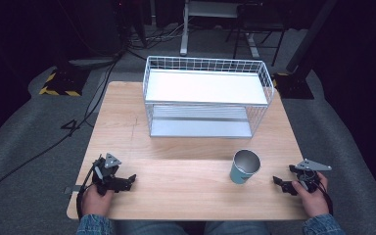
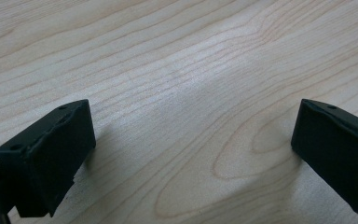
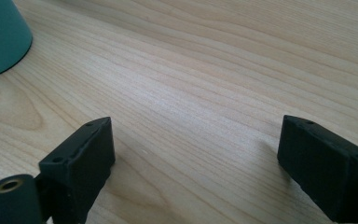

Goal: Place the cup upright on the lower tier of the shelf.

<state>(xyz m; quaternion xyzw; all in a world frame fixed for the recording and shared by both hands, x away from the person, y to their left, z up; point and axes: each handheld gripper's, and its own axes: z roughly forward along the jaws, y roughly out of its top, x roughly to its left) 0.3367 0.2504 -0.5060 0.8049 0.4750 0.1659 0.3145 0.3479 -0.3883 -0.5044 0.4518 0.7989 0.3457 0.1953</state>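
Left gripper (image 1: 127,181): we hold it low at the tabletop's near left corner, jaws wide apart with nothing between them but bare wood in the left gripper view (image 2: 193,149).
Right gripper (image 1: 279,183): we hold it at the near right corner, jaws spread wide as well and gripping nothing; its own view (image 3: 196,158) looks across plain wood grain.
Hands: our left hand (image 1: 98,196) and right hand (image 1: 312,196) each wrap a gripper at the near edge.
Cup (image 1: 245,167): teal paper cup, upright and open-mouthed, near the right gripper but apart from it, toward the near edge; its side pokes into the right gripper view (image 3: 0,37).
Wire rack (image 1: 207,96): white, two shelves, standing at the far edge, well apart from the cup.
Tabletop (image 1: 186,186): light wood.
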